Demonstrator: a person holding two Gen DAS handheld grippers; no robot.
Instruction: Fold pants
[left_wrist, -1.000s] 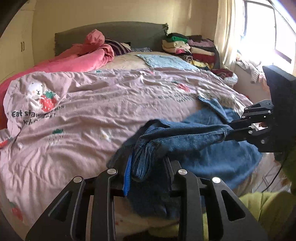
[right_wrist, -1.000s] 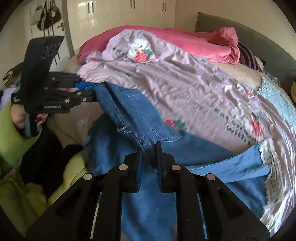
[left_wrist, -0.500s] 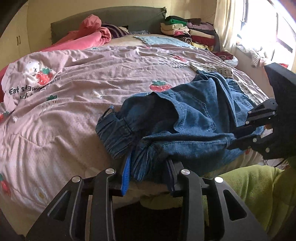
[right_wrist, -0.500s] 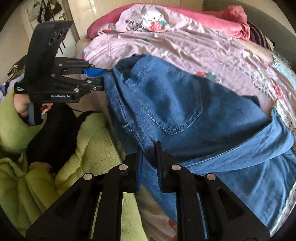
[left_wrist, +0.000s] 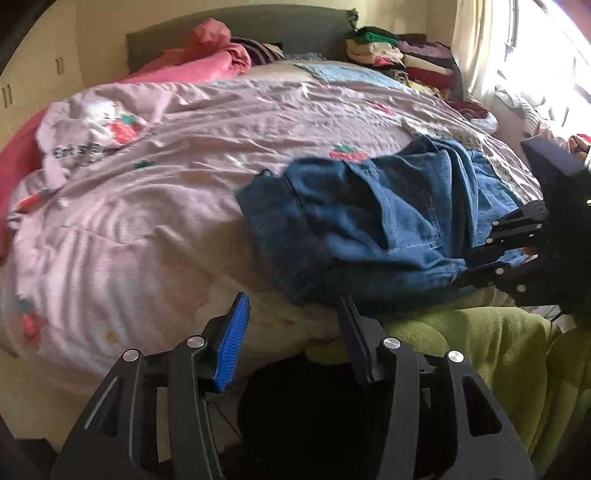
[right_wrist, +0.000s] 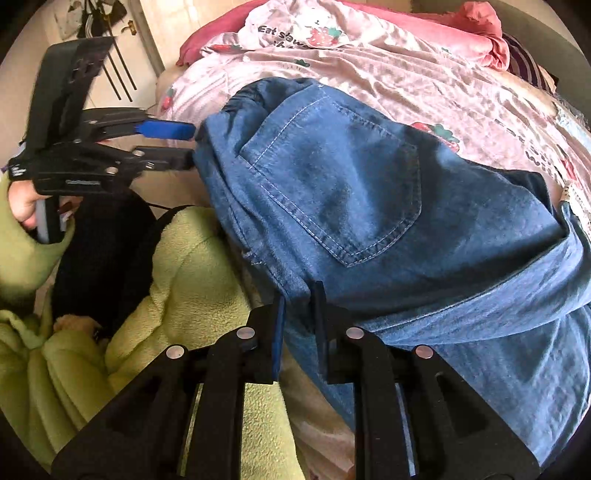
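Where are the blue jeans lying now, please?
The jeans lie at the near edge of the bed, on the pink strawberry quilt, between both grippers and beside the person's green fleece sleeve.

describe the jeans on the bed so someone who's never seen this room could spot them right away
Start from the big bed under a wrinkled pink strawberry-print quilt. At its near edge, partly hanging over the side, lies a crumpled pair of blue denim jeans. It is the only denim there, with a stitched back pocket facing up.
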